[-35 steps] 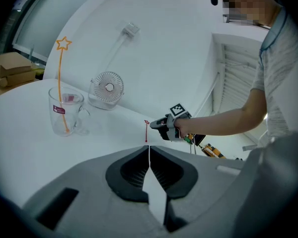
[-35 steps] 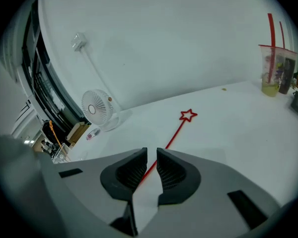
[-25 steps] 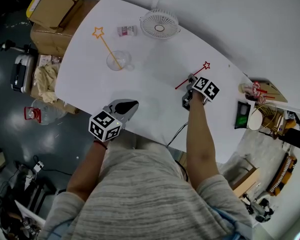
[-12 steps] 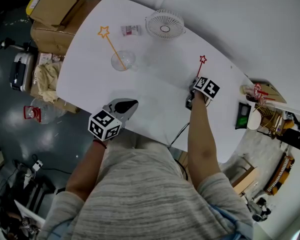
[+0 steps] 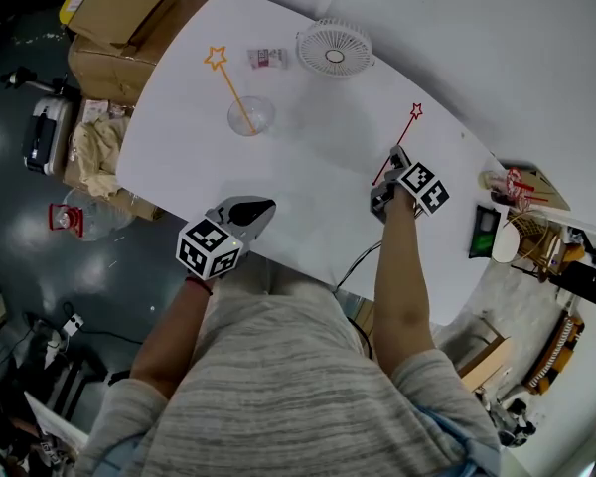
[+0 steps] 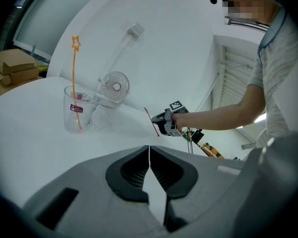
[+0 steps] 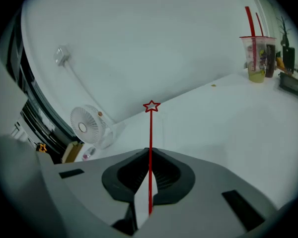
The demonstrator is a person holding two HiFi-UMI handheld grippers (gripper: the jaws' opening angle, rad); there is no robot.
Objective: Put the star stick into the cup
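Observation:
My right gripper (image 5: 389, 163) (image 7: 149, 158) is shut on the red star stick (image 5: 401, 137) (image 7: 150, 133), its jaws having just closed on it. The stick points away from the jaws with its star end up and off the white table (image 5: 318, 197). From the left gripper view the same red star stick (image 6: 151, 122) shows at mid distance. A clear cup (image 5: 251, 115) (image 6: 78, 110) stands far left on the table and holds an orange star stick (image 5: 230, 82) (image 6: 75, 78). My left gripper (image 5: 261, 207) (image 6: 149, 155) is shut and empty at the near table edge.
A small white fan (image 5: 335, 48) (image 6: 114, 86) (image 7: 86, 125) stands at the far side, with a small packet (image 5: 267, 58) beside it. A drink cup with red straws (image 7: 257, 58) is at the right end. Cardboard boxes (image 5: 109, 18) sit beyond the left edge.
The red star stick lay flat on the table; now the right gripper has closed on it and lifted it slightly. The left gripper has stayed still.

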